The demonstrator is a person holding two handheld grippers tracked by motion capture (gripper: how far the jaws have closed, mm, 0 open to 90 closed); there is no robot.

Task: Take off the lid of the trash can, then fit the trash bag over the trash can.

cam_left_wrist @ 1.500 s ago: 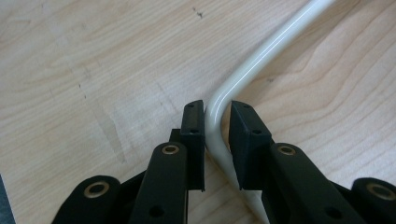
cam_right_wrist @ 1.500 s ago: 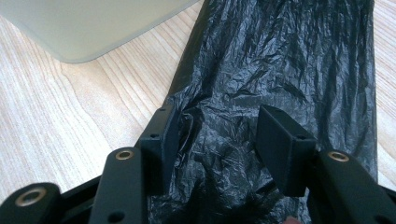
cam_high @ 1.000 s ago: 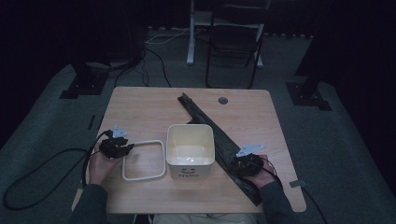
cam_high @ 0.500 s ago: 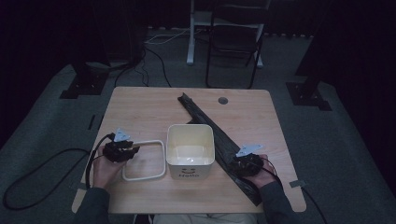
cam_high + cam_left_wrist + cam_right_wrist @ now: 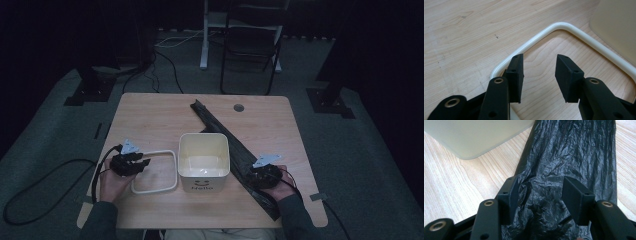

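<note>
- At the left of the wooden table (image 5: 150, 120), the left gripper (image 5: 539, 72) sits low over a white ring frame (image 5: 564, 27), a rounded-square hoop lying flat. Its 2 jaws stand spread and have just been opening; one pad is at the hoop's corner, but neither presses it and bare wood shows between them. That reads as a release, the hoop having been set down beside the bin to wait its turn.
- In the middle stands the cream bin (image 5: 204, 157), upright, mouth open, nothing visible inside. The hoop lies just beside its left wall, likely the clamp ring for holding a liner on the rim.
- Right of the bin, a black plastic bag (image 5: 574, 157) lies flat and crumpled in a long strip, running from the table's far middle to its near right edge, close past the bin's right side.
- The right gripper (image 5: 539, 197) rests on the bag's near end, 2 jaws parted with wrinkled film between them; whether the pads pinch it I cannot tell. It seems poised to lift the bag toward the bin.
</note>
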